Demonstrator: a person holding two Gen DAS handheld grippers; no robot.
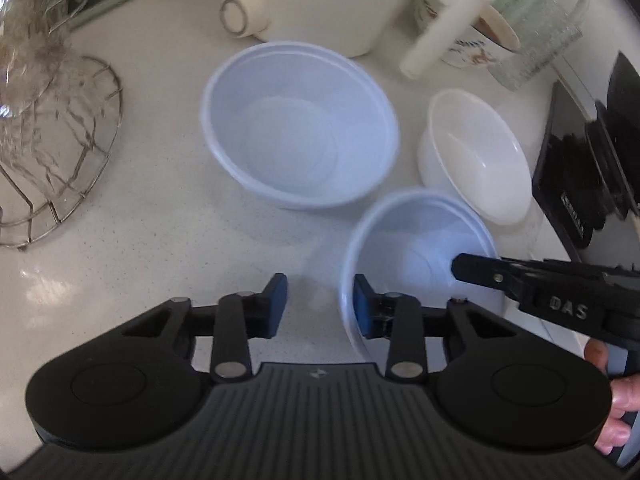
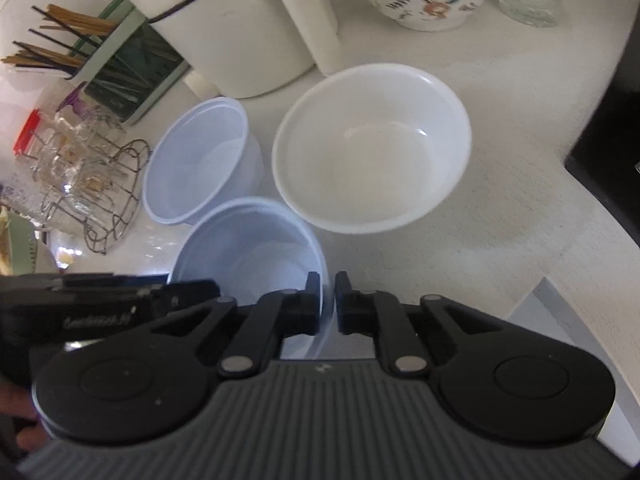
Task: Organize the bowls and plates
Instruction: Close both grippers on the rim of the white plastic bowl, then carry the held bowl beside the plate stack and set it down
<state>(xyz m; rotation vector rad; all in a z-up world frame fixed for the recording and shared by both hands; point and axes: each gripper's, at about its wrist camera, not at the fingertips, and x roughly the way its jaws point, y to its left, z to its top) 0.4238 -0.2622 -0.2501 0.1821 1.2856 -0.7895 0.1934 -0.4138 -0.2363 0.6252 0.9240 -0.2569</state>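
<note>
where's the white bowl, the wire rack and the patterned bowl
white bowl (image 2: 372, 152): right wrist view, on its inner floor
wire rack (image 1: 76, 160): left wrist view, on the wire grid at its right side
patterned bowl (image 2: 432, 6): right wrist view, on its painted outer wall

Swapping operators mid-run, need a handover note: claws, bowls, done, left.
Left claw: open, straddling the near blue bowl's rim, one pad inside, one outside, not yet pinching.
Right claw: shut on the opposite rim of the same bowl.
Far blue bowl and white bowl stand apart on the counter, both empty.
Done: nothing is stacked.
Left: probably nest the held bowl into the far blue one, then place the white bowl.
</note>
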